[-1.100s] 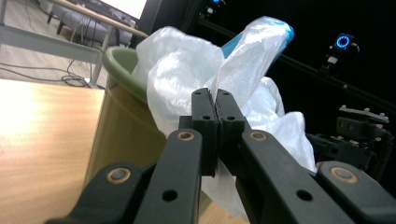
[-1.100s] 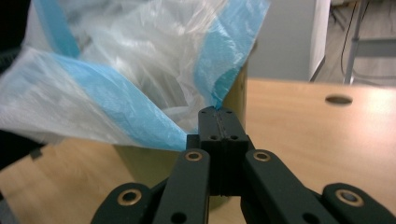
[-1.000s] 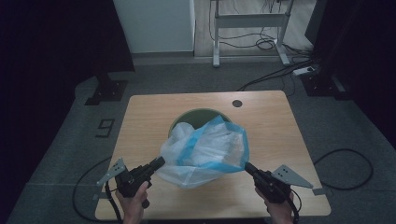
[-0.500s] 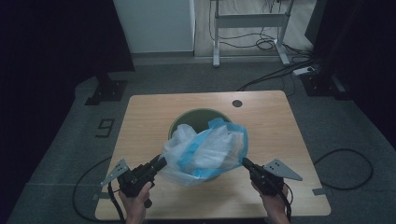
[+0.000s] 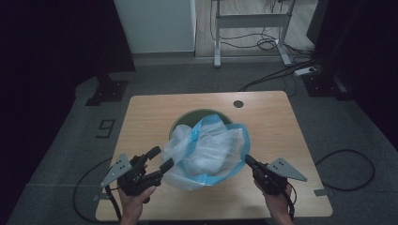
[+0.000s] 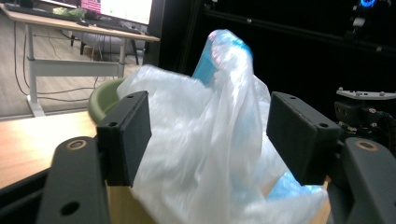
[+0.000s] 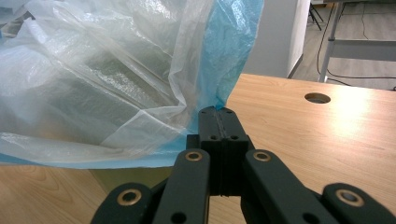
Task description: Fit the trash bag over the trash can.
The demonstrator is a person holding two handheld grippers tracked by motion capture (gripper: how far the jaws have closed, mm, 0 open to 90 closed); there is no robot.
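My right gripper (image 5: 248,160) is pinching the blue edge of the plastic bag (image 5: 209,150), jaws fully closed on the film; the right gripper view is showing the pads (image 7: 218,122) meeting with the plastic caught between them. My left gripper (image 5: 159,158) is standing wide open, its jaws parted on either side of the bag (image 6: 210,140), one tip just touching the bag's near-left side, gripping nothing. The bag is sitting loosely over the green bin (image 5: 187,118) at the middle of the wooden table (image 5: 141,117), its mouth billowing up and toward me. The bin's rim (image 6: 103,95) is peeking out behind the film.
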